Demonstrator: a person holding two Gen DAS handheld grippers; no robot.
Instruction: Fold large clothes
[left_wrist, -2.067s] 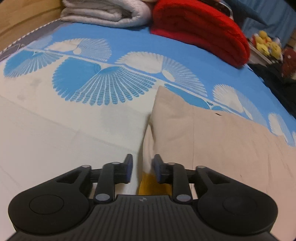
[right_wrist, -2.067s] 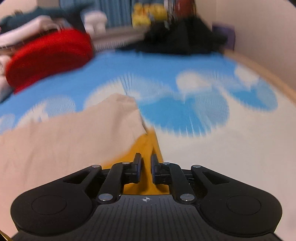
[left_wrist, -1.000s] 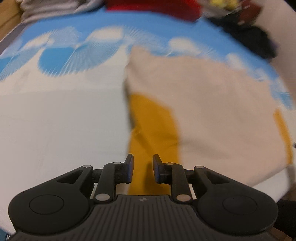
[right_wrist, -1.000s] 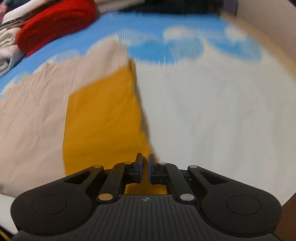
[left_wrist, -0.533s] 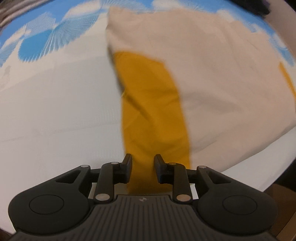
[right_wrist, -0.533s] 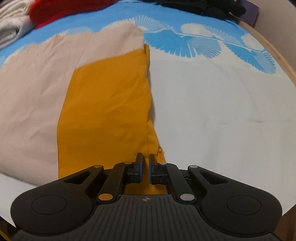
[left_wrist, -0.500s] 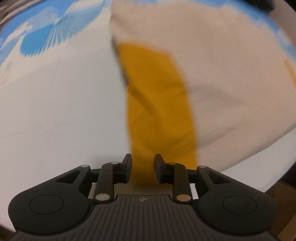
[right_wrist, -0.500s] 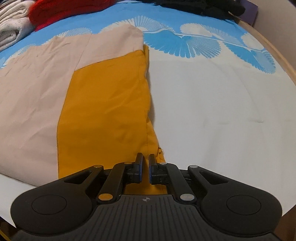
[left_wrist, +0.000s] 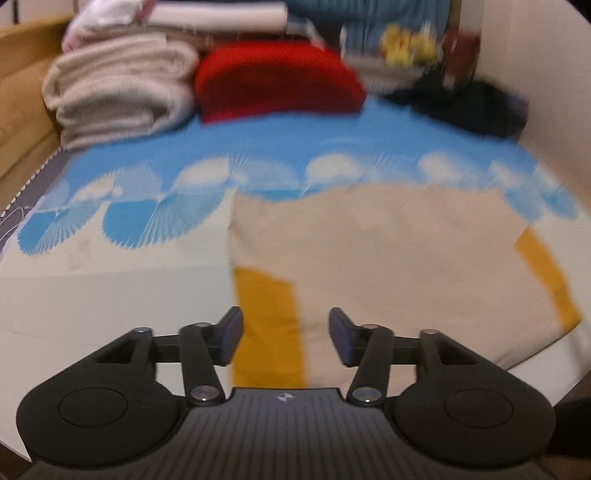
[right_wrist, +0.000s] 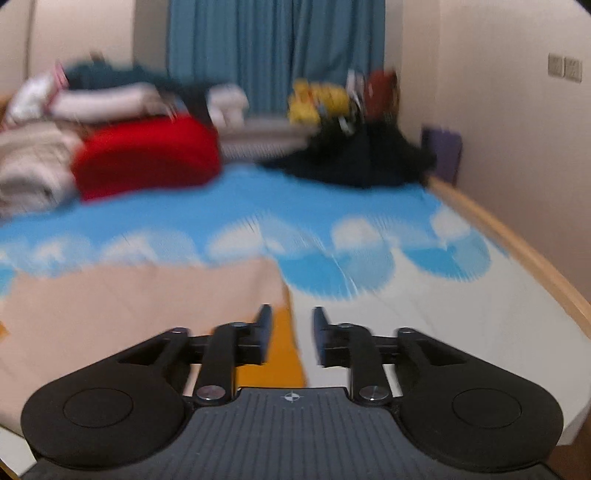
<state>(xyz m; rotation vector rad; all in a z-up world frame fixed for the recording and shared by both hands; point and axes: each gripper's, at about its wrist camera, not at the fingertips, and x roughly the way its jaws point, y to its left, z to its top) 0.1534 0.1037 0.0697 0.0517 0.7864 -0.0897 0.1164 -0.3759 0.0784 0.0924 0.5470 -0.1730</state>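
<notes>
Lettering none legible; your left gripper (left_wrist: 286, 336) and right gripper (right_wrist: 290, 334), jaws just opened, hold nothing above one beige-and-mustard folded fabric garment (left_wrist: 388, 251) flat on the blue-and-white bedsheet (left_wrist: 110, 295).

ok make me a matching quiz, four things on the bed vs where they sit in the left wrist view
Things:
1. red blanket
2. grey blanket
3. black clothes
4. garment

Places:
a. far left, stacked
b. near, spread flat
c. far middle
d. far right corner

Pairs: 1-c, 2-a, 3-d, 4-b
</notes>
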